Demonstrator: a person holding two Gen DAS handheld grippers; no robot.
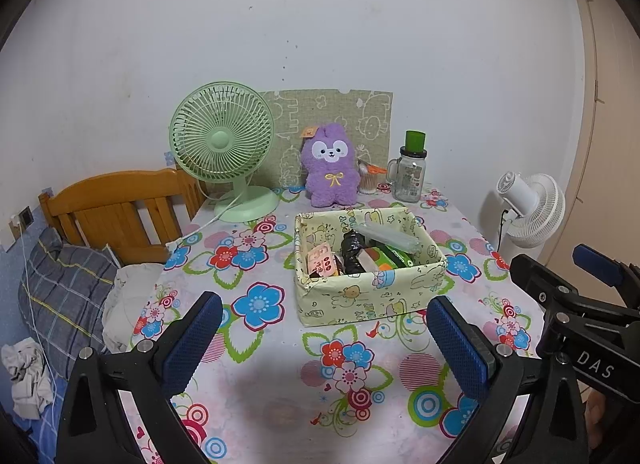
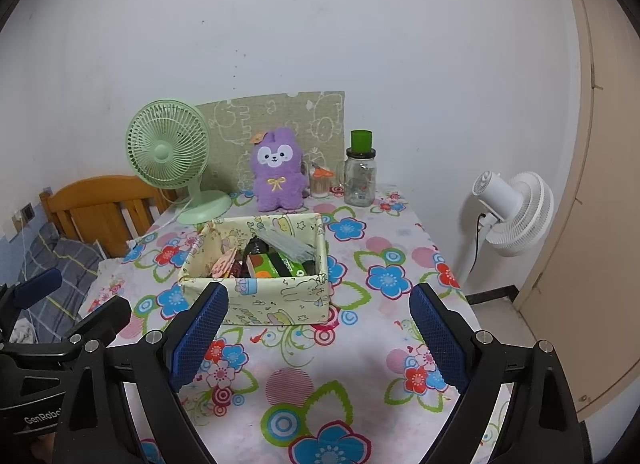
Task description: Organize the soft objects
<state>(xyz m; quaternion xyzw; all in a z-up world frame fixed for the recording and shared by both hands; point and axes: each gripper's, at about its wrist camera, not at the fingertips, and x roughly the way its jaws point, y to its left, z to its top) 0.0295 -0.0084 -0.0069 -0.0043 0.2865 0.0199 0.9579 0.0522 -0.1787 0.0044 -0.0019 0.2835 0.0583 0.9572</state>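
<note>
On floral tablecloth [image 1: 260, 404]: fabric box [image 1: 360, 300], purple plush [image 1: 330, 165], green fan [image 1: 222, 135]; both grippers' jaws spread, empty.

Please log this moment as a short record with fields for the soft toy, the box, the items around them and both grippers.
soft toy: purple plush upright at the table's back edge, against a green patterned board
box: fabric box mid-table, open, already holding packets
left of toy: green fan
right of toy: glass jar with green cap
left gripper: open, empty, short of the box
right gripper: open, empty
</note>
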